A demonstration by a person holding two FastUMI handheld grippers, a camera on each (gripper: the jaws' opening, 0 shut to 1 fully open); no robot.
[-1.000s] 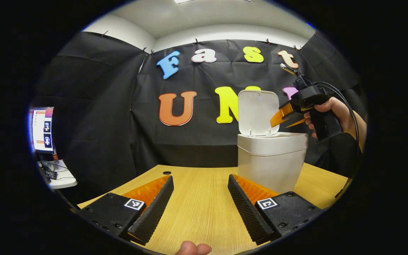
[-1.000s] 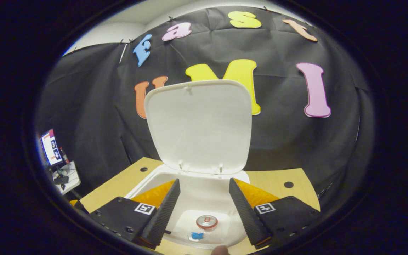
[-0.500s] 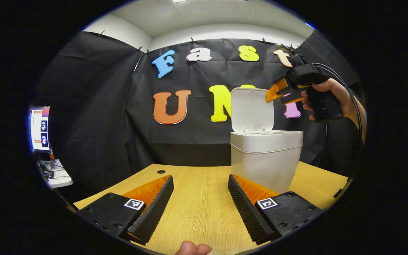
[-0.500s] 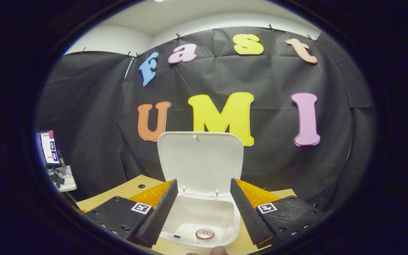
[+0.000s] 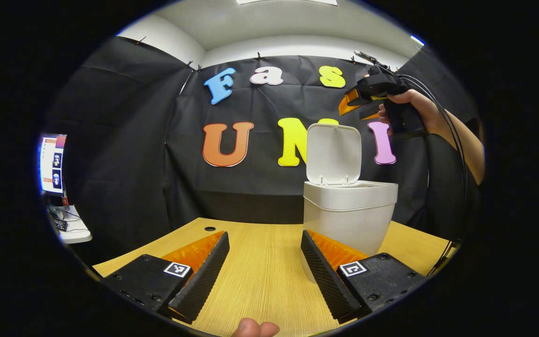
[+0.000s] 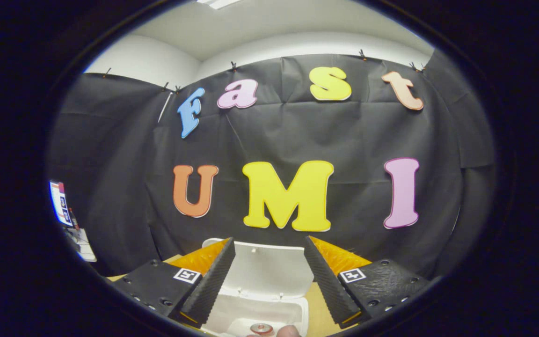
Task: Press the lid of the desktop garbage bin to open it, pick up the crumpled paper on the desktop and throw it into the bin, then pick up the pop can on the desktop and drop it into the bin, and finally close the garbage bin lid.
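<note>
At the far left of the left gripper view a monitor [image 5: 48, 163] stands on a small white side table [image 5: 75, 232], well apart from the work and playing no part in it. Nearer, the left gripper [image 5: 265, 269] hovers low over the wooden desktop [image 5: 265, 281] with its jaws wide apart and nothing between them; it is likely parked here to stay out of the way, since no paper or can lies on the bare wood it faces.

Right of centre stands the white garbage bin [image 5: 346, 215], its lid [image 5: 333, 153] tipped up and back on its hinges, so the mouth is open for dropping things in. In the right gripper view the pop can [image 6: 261, 329] shows at the bottom of the bin [image 6: 255, 313], top end up, so that step looks done. The crumpled paper cannot be made out there.

Farther right and high up, a hand [image 5: 414, 110] holds the right gripper [image 5: 351, 106] above and just behind the lid's top edge. In its own view the right gripper [image 6: 269, 276] has its jaws spread wide and empty, looking down past the raised lid [image 6: 269, 271]. That height suggests it is placed to come down on the lid and push it shut, the one step left.
</note>
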